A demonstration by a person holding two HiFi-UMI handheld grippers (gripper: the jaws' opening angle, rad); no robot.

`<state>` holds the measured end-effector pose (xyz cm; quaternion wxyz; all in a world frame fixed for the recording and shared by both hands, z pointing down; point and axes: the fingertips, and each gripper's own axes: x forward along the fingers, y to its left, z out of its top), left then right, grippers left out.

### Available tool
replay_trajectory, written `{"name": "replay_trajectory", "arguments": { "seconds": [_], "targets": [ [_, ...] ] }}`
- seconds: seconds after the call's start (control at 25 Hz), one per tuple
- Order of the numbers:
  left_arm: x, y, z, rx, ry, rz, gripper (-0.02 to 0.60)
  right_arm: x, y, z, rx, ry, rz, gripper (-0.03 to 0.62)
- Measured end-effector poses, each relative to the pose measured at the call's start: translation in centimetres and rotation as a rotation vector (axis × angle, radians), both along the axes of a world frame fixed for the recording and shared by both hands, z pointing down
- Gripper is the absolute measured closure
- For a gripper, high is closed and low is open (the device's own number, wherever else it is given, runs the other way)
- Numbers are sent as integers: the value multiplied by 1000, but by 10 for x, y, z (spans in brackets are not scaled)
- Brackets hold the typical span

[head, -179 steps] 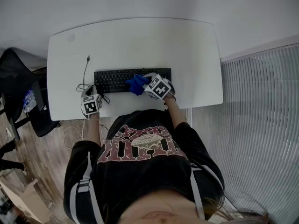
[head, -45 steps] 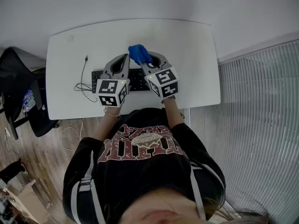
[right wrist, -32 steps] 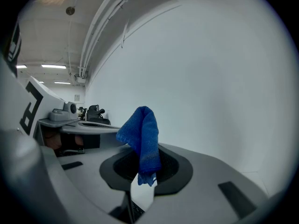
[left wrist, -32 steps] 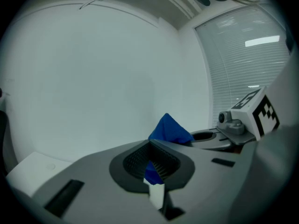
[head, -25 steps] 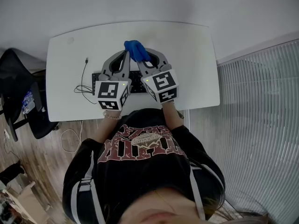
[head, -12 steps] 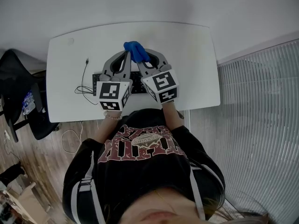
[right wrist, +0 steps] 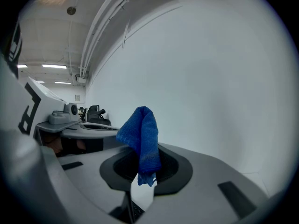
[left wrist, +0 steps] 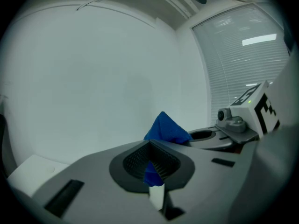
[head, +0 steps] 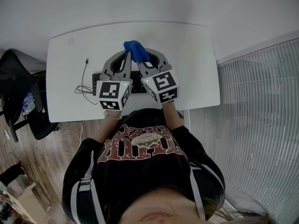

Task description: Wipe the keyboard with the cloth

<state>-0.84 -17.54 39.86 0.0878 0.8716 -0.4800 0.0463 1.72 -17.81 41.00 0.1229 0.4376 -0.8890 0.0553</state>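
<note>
A blue cloth [head: 136,50] is held up in the air above the white desk [head: 196,55], pinched from both sides. My left gripper [head: 126,56] is shut on one corner of it, my right gripper [head: 143,59] on the other. In the left gripper view the cloth [left wrist: 166,129] bunches above the closed jaws of the left gripper [left wrist: 153,160]. In the right gripper view the cloth [right wrist: 140,134] droops over the right gripper [right wrist: 145,164]. The black keyboard [head: 95,78] lies under both grippers and is mostly hidden.
A thin black cable [head: 85,71] with a plug runs from the keyboard's left end across the desk. A black chair [head: 18,92] stands off the desk's left side. A ribbed white surface [head: 252,115] fills the right.
Seven seconds ago the right gripper held the cloth on the keyboard and the left rested at the desk's front. Both now hold the cloth raised; nothing has moved in the last half second.
</note>
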Motion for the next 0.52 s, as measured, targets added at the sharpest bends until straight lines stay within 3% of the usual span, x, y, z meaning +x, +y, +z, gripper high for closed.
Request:
{"name": "replay_trajectory", "arguments": {
  "seconds": [0.52],
  "targets": [
    [6,5,-4,8,-3,5,549,2,6,-5,6,8,-12,530]
  ]
}}
